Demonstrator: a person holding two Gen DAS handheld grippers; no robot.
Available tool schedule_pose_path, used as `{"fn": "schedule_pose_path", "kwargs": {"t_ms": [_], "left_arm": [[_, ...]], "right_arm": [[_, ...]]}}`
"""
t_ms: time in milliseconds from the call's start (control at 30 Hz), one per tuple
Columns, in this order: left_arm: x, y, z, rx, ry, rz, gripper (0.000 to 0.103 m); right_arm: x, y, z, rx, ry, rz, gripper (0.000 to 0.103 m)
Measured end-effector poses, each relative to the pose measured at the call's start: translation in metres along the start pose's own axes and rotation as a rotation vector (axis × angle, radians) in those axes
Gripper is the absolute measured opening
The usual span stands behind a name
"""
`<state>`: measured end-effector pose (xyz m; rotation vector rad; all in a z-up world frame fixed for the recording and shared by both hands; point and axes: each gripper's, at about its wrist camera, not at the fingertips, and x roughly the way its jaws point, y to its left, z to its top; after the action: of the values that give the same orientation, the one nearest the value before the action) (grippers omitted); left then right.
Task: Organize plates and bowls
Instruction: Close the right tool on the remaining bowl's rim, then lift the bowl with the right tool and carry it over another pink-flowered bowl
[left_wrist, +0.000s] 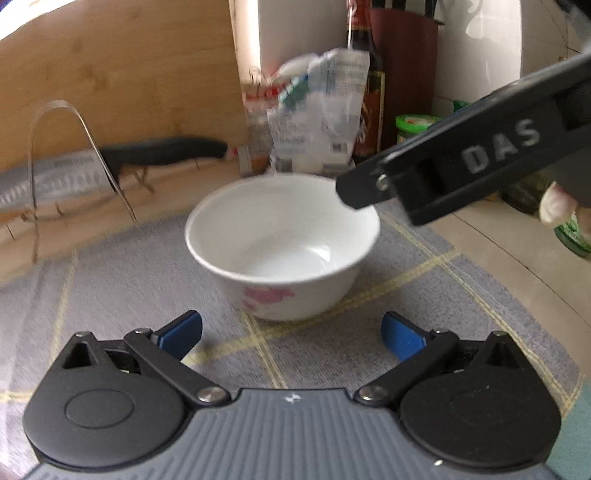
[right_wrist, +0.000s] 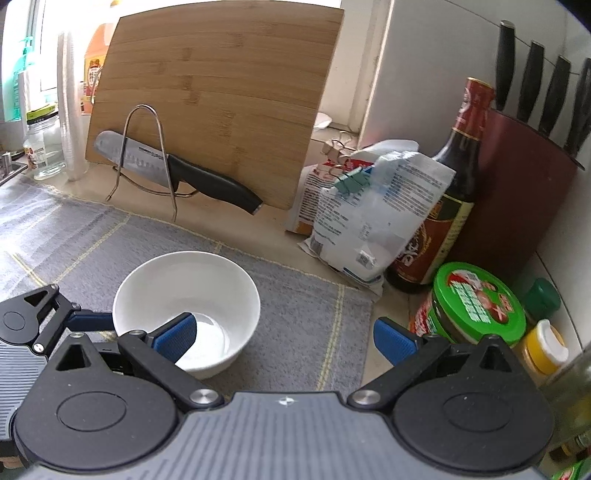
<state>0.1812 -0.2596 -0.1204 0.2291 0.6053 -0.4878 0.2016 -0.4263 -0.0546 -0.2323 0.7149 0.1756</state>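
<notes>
A white bowl (left_wrist: 282, 243) with pink flowers on its side sits on a gray mat (left_wrist: 129, 295) on the counter. Nothing is in the bowl.

In the left wrist view, the left gripper (left_wrist: 291, 334) is wide open and holds nothing. The bowl is straight ahead at 12 o'clock, very near the blue fingertips (left_wrist: 183, 332) but not touching them. The bowl is round, so it has no long side to line up with.

In the right wrist view, the right gripper (right_wrist: 284, 341) is also wide open and empty. The bowl (right_wrist: 186, 306) lies at 10 o'clock, under its left finger. I think the left gripper is better placed to grab the rim.

A knife (right_wrist: 177, 173) rests in a wire rack by a wooden board (right_wrist: 221, 92). I see no plates.
</notes>
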Motion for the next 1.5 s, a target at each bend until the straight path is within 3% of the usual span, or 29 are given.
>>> {"fn": "schedule_pose_path", "kwargs": {"t_ms": [267, 400, 700, 900, 967, 1133, 1333, 1500], "left_arm": [[-0.002, 0.006, 0.006, -0.037, -0.026, -0.064, 0.102], [-0.008, 0.007, 0.007, -0.079, -0.066, -0.046, 0.102], [-0.003, 0.007, 0.009, -0.061, -0.039, -0.041, 0.102], [-0.005, 0.007, 0.01, -0.066, -0.053, -0.042, 0.099], [-0.006, 0.007, 0.01, -0.068, -0.053, -0.045, 0.095], [-0.007, 0.007, 0.012, -0.068, -0.051, -0.044, 0.089], [-0.01, 0.007, 0.012, -0.064, -0.065, -0.036, 0.087], [-0.009, 0.008, 0.012, -0.063, -0.065, -0.043, 0.087]], "right_arm": [[0.01, -0.001, 0.011, -0.002, 0.002, 0.024, 0.103], [0.014, -0.001, 0.015, -0.005, 0.0, 0.027, 0.103], [0.023, 0.002, 0.02, -0.009, 0.013, 0.06, 0.103], [0.032, 0.003, 0.022, 0.008, 0.028, 0.136, 0.103], [0.037, 0.003, 0.024, 0.019, 0.037, 0.171, 0.1], [0.053, 0.004, 0.028, 0.052, 0.074, 0.252, 0.078], [0.062, 0.006, 0.032, 0.046, 0.097, 0.298, 0.07], [0.063, 0.003, 0.033, 0.065, 0.112, 0.327, 0.068]]}}
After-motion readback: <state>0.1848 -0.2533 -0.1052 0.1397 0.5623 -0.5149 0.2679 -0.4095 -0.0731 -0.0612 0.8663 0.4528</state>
